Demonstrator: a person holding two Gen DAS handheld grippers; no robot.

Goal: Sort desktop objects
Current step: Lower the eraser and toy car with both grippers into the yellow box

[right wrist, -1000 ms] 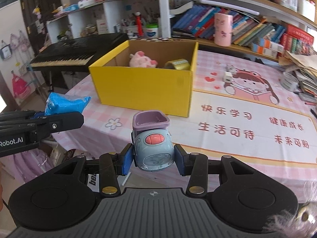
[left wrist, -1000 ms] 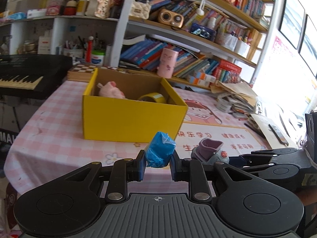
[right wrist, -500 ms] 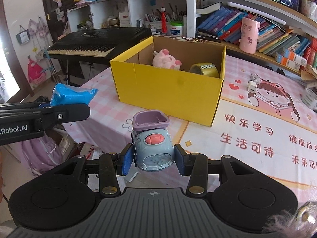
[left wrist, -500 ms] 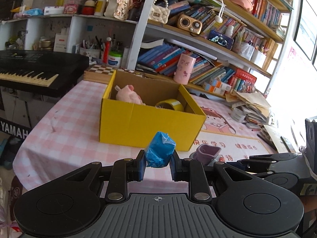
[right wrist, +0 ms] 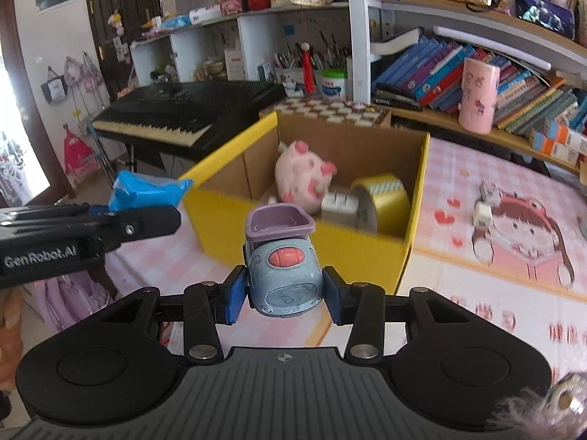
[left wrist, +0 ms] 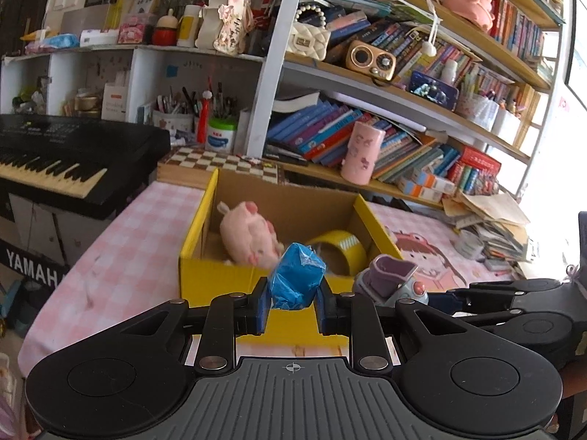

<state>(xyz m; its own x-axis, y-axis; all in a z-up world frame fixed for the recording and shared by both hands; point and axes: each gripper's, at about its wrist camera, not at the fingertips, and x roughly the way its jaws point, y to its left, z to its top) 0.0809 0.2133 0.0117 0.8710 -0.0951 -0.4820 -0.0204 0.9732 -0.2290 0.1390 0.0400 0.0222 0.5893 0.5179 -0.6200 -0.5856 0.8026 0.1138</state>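
Toys were up in the air near the yellow box (right wrist: 293,220). My left gripper (left wrist: 291,302) squeezed a blue packet (left wrist: 296,281); it looked soft, light and crinkly. My right gripper (right wrist: 282,295) pinched a toy car (right wrist: 281,275) by its hard, smooth sides, so I thought it could slip.
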